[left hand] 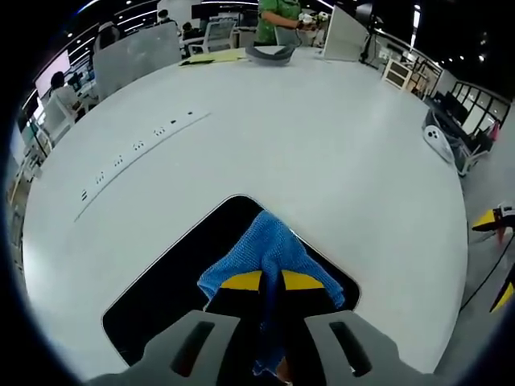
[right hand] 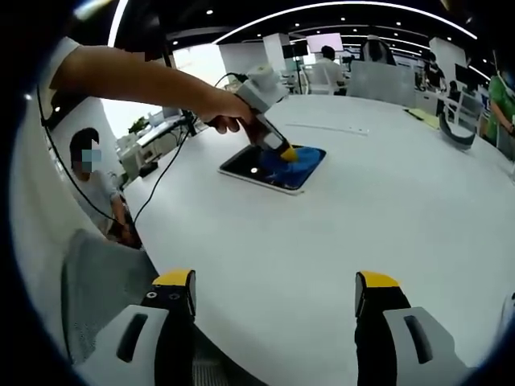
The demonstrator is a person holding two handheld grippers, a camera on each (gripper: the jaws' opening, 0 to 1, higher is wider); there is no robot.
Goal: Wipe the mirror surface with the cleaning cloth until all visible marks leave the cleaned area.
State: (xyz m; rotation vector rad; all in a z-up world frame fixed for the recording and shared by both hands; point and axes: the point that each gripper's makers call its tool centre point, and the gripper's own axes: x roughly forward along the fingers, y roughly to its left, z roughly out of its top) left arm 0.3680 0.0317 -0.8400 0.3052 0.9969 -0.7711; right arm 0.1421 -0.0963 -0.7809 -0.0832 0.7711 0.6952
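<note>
Mirror (right hand: pixel 272 170) mid-table, cloth (left hand: pixel 269 253) atop, edges free

I see 1 dark rect. mirror (left hand: pixel 173 277) flat on white bench (left hand: pixel 322 161), blue cloth (left hand: pixel 269 249) bunched on its far end.

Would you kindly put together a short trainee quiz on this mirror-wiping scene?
1. True or false: the left gripper is shut on the blue knitted cleaning cloth.
2. Multiple choice: the flat dark rectangular mirror lies A) on the round white table, B) on a chair, C) against a wall.
3. Fill in: the jaws of the right gripper stand ____, holding nothing.

Key:
1. True; the cloth is pinched between its yellow-tipped jaws and rests on the mirror.
2. A.
3. Open; they sit wide apart above the table, away from the mirror.
</note>
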